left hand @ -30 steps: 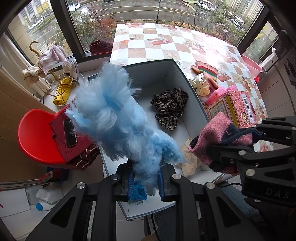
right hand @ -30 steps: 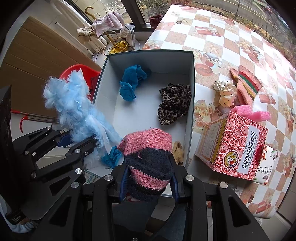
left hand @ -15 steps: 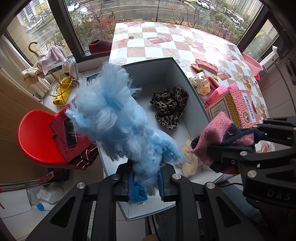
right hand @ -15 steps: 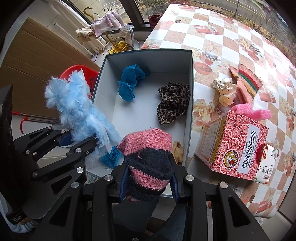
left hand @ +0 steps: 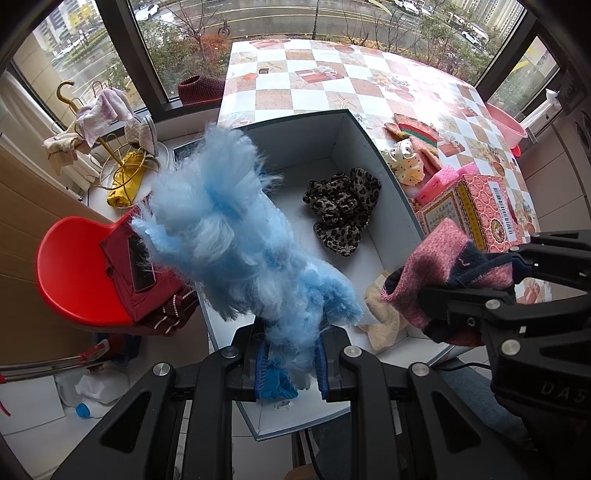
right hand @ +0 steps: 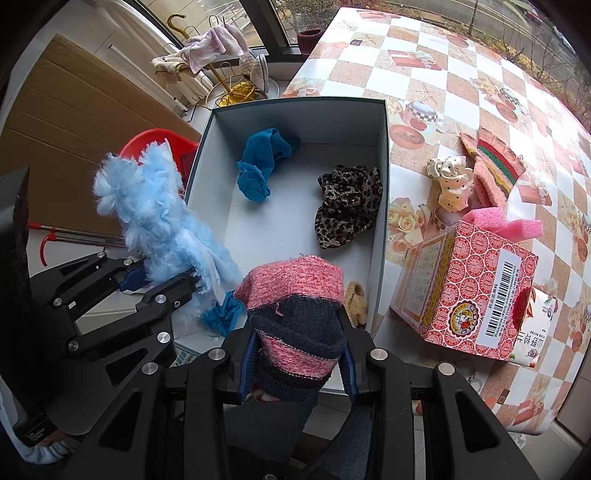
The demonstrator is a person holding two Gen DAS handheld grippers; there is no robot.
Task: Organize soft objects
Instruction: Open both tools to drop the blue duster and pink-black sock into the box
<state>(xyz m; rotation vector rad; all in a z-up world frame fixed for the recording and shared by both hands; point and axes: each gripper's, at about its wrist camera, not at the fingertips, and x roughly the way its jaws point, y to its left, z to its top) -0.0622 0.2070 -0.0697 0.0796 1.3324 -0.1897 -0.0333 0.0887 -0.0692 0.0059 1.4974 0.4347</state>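
- The checkered surface [right hand: 461, 96] carries an open white box [right hand: 382, 177].
- We find the left gripper [left hand: 290, 363] jaws clenched on a fluffy blue duster [left hand: 236, 236]: light, compressible, best gripped at its base.
- The right gripper [right hand: 297, 363] jaws clamp a knit sock [right hand: 295, 306]: soft, limp, non-fragile.

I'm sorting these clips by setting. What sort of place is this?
Probably a home, in a window-side dining corner: a table with a patterned oilcloth, a red chair holding clothes, and big windows overlooking a street.

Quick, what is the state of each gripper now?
Left gripper: closed on the fluffy blue item.
Right gripper: closed on the pink and navy knit sock.
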